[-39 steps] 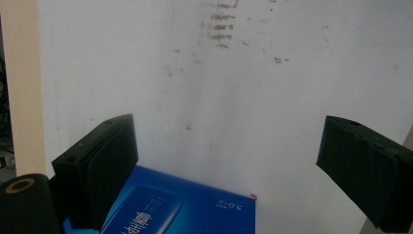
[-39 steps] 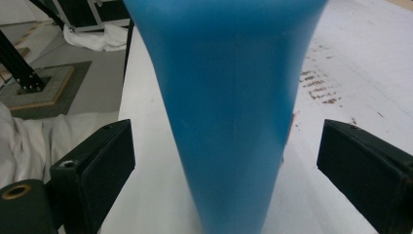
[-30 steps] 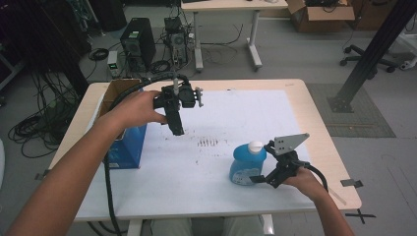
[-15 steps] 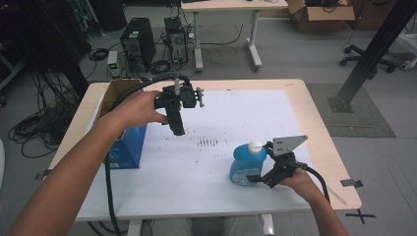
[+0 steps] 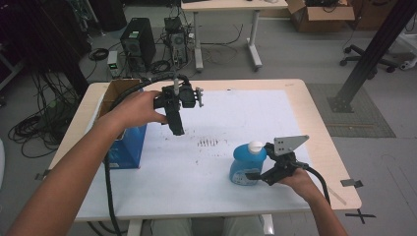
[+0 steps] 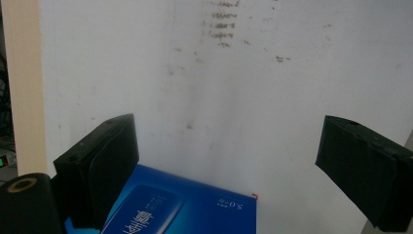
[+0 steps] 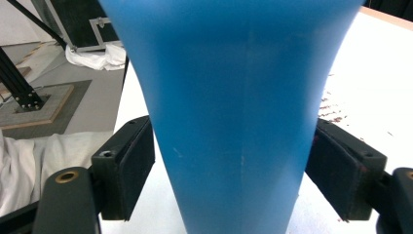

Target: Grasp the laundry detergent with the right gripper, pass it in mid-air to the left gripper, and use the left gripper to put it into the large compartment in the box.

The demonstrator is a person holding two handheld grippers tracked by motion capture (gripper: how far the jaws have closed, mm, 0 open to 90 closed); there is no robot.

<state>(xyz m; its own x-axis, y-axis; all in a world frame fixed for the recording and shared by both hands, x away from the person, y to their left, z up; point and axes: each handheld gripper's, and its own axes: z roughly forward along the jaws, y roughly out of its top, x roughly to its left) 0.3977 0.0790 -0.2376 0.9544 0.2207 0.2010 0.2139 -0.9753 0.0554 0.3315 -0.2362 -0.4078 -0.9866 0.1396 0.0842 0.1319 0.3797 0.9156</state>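
Right hand-held gripper (image 5: 256, 175), lower right of the high view, jaws just closing around the blue bottle (image 5: 247, 164) upright on the white surface (image 5: 295, 123), pads touching its sides. Left hand-held gripper (image 5: 177, 129) hovers wide open, empty.

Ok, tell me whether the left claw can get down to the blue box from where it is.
Probably yes. The left claw hangs open above the white mat, right beside the blue box, with nothing between them. The right claw is busy with the blue bottle, well clear.
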